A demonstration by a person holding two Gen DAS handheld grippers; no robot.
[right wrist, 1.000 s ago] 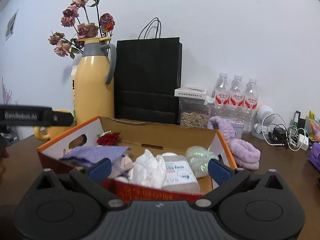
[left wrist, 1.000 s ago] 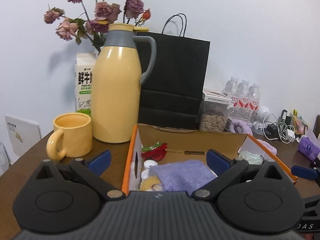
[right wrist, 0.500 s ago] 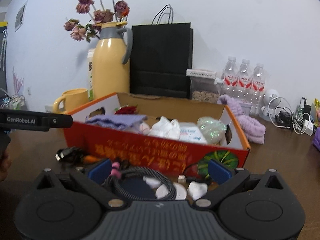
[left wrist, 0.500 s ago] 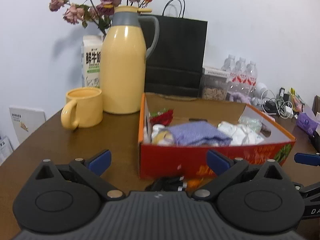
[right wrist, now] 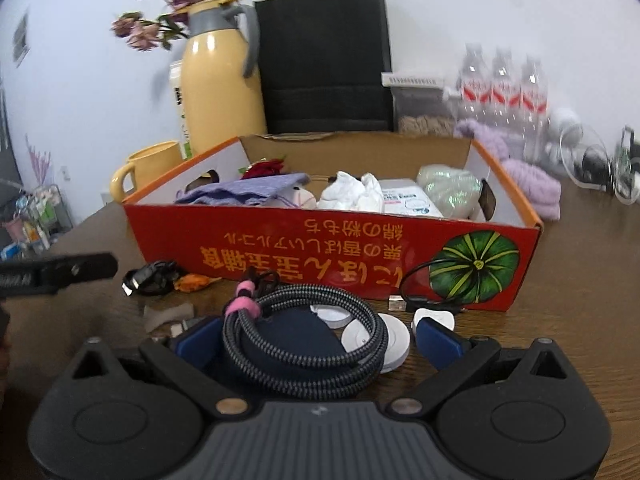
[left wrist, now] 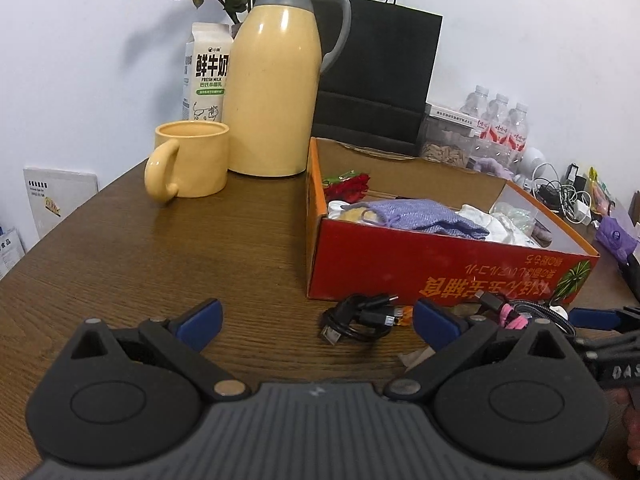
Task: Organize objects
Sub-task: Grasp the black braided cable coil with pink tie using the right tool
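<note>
An orange-red cardboard box [left wrist: 440, 268] [right wrist: 332, 248] stands on the brown table, holding a purple cloth pouch [right wrist: 248, 192], white cloth [right wrist: 352, 192], a wipes pack [right wrist: 404, 200] and a red rose [right wrist: 264, 168]. In front of it lie a coiled braided cable [right wrist: 304, 344] with a pink tie on a dark blue pouch [right wrist: 292, 334], white round discs [right wrist: 394, 344] and a small black cable [left wrist: 356, 318] [right wrist: 150, 278]. My right gripper [right wrist: 318, 340] is open, low over the braided coil. My left gripper [left wrist: 318, 320] is open just before the small black cable.
A yellow mug [left wrist: 192, 164], a yellow thermos [left wrist: 276, 80], a milk carton [left wrist: 208, 68] and a black paper bag [left wrist: 376, 80] stand behind and left of the box. Water bottles [right wrist: 500, 92], purple fluffy cloth [right wrist: 528, 184] and tangled chargers [left wrist: 564, 196] sit at the right.
Both grippers have pulled back from above the box and dropped towards the table in front of it. The cables and discs by the box front have come into view.
</note>
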